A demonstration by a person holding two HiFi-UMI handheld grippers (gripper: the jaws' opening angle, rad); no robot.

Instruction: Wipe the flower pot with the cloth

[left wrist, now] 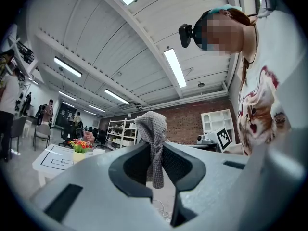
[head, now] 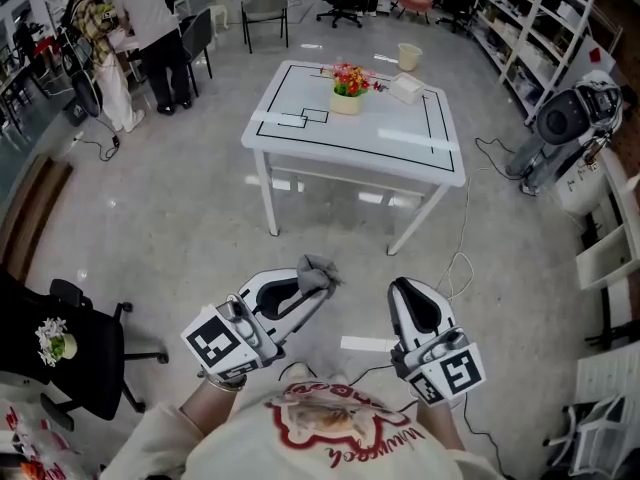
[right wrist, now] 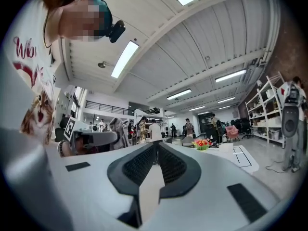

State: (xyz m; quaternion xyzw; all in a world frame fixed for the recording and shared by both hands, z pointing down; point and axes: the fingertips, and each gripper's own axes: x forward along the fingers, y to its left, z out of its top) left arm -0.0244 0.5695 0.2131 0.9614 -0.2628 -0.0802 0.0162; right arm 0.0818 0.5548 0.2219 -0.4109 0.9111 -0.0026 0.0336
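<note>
A small cream flower pot [head: 347, 100] with red and yellow flowers stands on the white table [head: 330, 138], far ahead of both grippers. It also shows small in the left gripper view as the flower pot [left wrist: 79, 154] and in the right gripper view as the flower pot [right wrist: 202, 147]. My left gripper [head: 322, 282] is shut on a grey knitted cloth [head: 315, 272], which sticks up between its jaws as the cloth [left wrist: 152, 138]. My right gripper [head: 399, 290] is shut with nothing in it. Both are held low near the person's body, over the floor.
A white box [head: 406, 88] lies on the table beside the pot. A bucket [head: 409, 56] and chairs stand beyond. Shelves [head: 530, 28] line the right wall, with a machine [head: 565, 118] and cables on the floor. People stand at the far left. A black chair [head: 70, 343] is close left.
</note>
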